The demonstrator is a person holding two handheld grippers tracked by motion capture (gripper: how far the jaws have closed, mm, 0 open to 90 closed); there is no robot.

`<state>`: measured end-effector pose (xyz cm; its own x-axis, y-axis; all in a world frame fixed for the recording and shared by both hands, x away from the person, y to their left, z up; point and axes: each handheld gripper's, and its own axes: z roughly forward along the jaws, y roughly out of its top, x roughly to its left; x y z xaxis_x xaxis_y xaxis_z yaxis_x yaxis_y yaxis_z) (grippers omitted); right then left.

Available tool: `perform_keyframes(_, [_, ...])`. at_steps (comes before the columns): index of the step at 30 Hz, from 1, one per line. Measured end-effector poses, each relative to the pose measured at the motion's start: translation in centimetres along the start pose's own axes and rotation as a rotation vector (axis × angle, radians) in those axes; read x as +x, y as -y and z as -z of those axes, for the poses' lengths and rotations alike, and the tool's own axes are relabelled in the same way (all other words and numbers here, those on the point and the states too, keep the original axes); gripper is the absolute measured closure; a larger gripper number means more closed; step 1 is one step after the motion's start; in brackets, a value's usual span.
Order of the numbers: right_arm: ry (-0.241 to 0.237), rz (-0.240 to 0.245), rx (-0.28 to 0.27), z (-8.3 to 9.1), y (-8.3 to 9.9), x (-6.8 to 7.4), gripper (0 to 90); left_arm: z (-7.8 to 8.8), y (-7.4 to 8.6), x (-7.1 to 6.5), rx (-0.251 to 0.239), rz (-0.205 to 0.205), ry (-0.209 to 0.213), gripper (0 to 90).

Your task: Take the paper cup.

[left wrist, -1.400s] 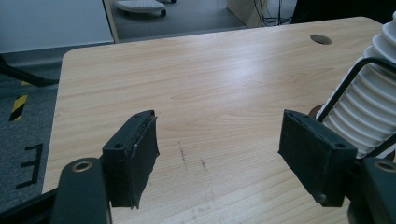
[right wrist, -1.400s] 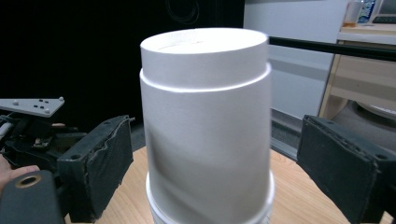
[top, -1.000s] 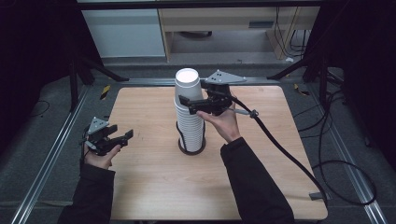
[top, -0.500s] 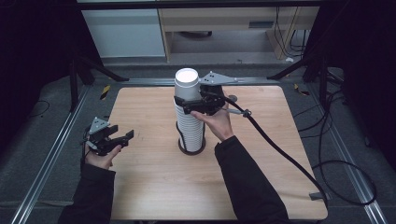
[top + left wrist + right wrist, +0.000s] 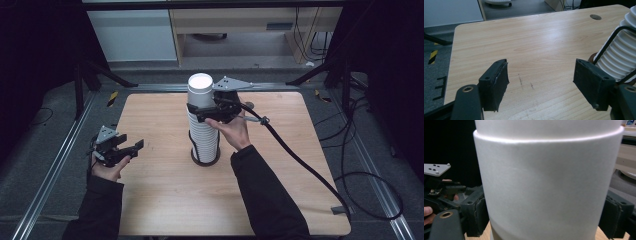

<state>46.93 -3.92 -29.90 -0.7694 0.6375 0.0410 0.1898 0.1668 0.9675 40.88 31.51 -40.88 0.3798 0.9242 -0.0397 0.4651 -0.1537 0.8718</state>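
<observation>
Paper cup stack (image 5: 203, 125): standing in a black wire holder (image 5: 205, 159) at centre frame of the high view, on the wooden table (image 5: 160, 200). Right gripper (image 5: 200, 111) has just been closing around the top cup (image 5: 549, 182), pads at its walls. Left gripper (image 5: 131, 149) is idling lower left, jaws spread, grasping nothing. Risk: squeezing is crushing the thin wall, or several nested cups are lifting together, tipping the stack.

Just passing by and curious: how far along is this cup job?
Barely begun: every cup sits in the stack in its wire holder, and none stands alone on the table. In hand: the right gripper has just been closing its jaws on the top cup. The left gripper waits open. Left to do: lifting that cup off.
</observation>
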Motion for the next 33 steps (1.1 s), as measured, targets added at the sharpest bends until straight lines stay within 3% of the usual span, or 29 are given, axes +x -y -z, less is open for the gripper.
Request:
perform_keyframes(14, [-0.012, 0.028, -0.016, 0.0, 0.0, -0.2, 14.7, -0.1, 0.0, 0.0, 0.007, -0.007, 0.004, 27.1])
perform_keyframes(17, [-0.014, 0.03, -0.052, 0.3, -0.3, -0.1, 16.2, -0.1, 0.1, 0.0, 0.01, -0.004, 0.006, 27.0])
perform_keyframes(19, [-0.018, 0.023, -0.081, 1.0, -1.5, -0.2, 16.9, -0.1, 0.1, 0.0, 0.011, -0.004, 0.005, 27.0])
perform_keyframes(26, [-0.02, 0.039, -0.063, 1.5, -2.6, 0.0, 17.4, -0.1, 0.0, -0.2, 0.012, -0.008, 0.008, 27.0])
perform_keyframes(28, [-0.009, 0.069, -0.049, 1.4, -3.7, 0.4, 17.5, -0.1, 0.0, -0.1, 0.012, -0.006, 0.01, 26.9])
perform_keyframes(33, [-0.008, 0.091, -0.063, 1.7, -5.6, 0.9, 17.5, 0.0, 0.0, 0.0, 0.006, -0.002, 0.009, 27.0])
